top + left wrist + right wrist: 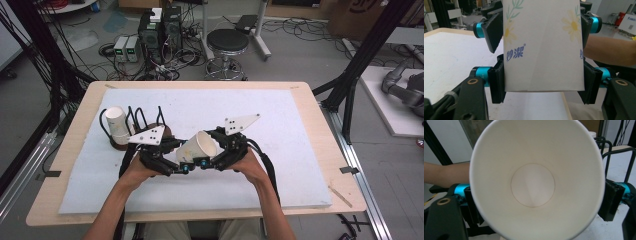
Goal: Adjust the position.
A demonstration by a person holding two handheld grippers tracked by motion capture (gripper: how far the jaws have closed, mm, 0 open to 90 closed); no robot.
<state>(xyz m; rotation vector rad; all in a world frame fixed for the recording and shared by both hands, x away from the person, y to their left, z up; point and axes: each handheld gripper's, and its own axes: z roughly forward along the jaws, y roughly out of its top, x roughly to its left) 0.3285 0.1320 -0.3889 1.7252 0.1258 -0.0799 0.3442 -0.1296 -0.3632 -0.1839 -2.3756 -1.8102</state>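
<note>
— Cables, grey boxes and a round black stool (227, 41) crowd the floor beyond your desk (300, 107); what have you got in hand at the near middle of it?

— You hold one paper cup (199, 146) between both tools, lifted off the white sheet (280, 150) and tipped on its side, mouth toward the right and slightly up; your left gripper (186, 167) and your right gripper (204, 162) meet just under it.

— How do your fingers stand on the left?

— In the left gripper view your left gripper (541, 85) has its fingers (497, 85) closed tight on the narrow base end of the cup (544, 47), pads pressed to both sides; the flower print and blue lettering face you.

— And on the right?

— In the right gripper view you look straight into the open cup (534, 185); your right gripper (539, 202) sets its fingers (611, 200) wide against the outside wall near the rim, one on each side, touching it.

— Anything else on the desk?

— A second white cup (116, 125) stands at the far left on a dark round base (122, 145), just beside a black wire rack (145, 117), well apart from your hands.
</note>
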